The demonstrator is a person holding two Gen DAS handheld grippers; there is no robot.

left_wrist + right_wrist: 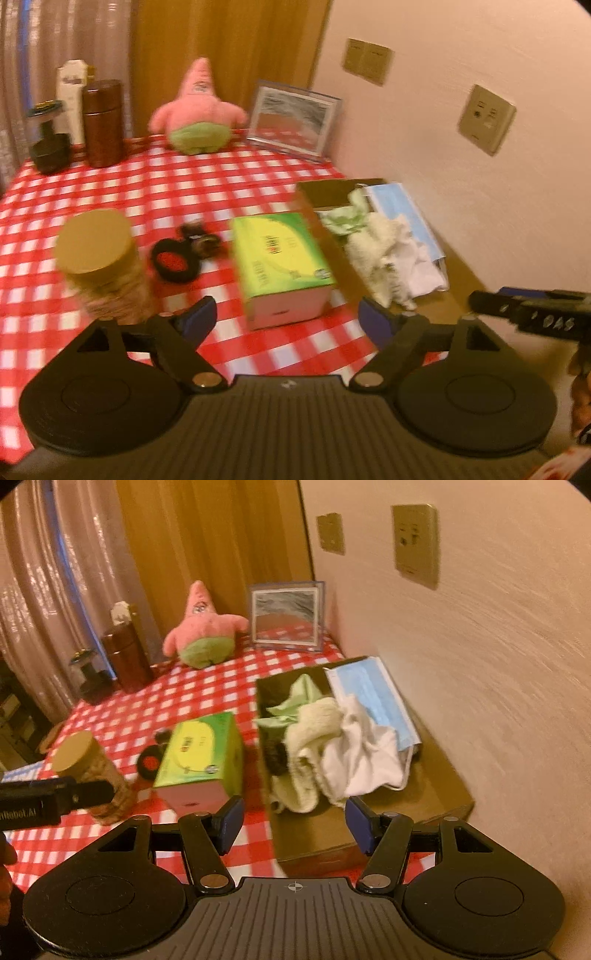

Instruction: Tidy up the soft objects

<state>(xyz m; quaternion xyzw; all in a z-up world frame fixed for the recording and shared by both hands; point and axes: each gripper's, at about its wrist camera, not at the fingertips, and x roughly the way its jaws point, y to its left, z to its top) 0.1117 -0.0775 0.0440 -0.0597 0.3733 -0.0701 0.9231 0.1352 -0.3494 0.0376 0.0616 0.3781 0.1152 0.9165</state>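
Left wrist: red-checked tablecloth (147, 184), beige wall right. My left gripper (286, 317) is spread wide, holding nothing. The green box (284, 258) stands just ahead between its fingers; cork-lidded jar (99, 258) near left, pink plush (197, 110) far.

Right wrist: my right gripper (295, 821) is also spread, empty, over the cardboard tray's (424, 794) near end. Cloths (332, 746) and a blue mask (373, 698) are piled inside.

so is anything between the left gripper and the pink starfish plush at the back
Yes. The green box stands on the checkered tablecloth just ahead of the open left gripper, roughly on the line to the pink starfish plush. Beyond the box the cloth looks clear. The cork-lidded jar stands off to the left.
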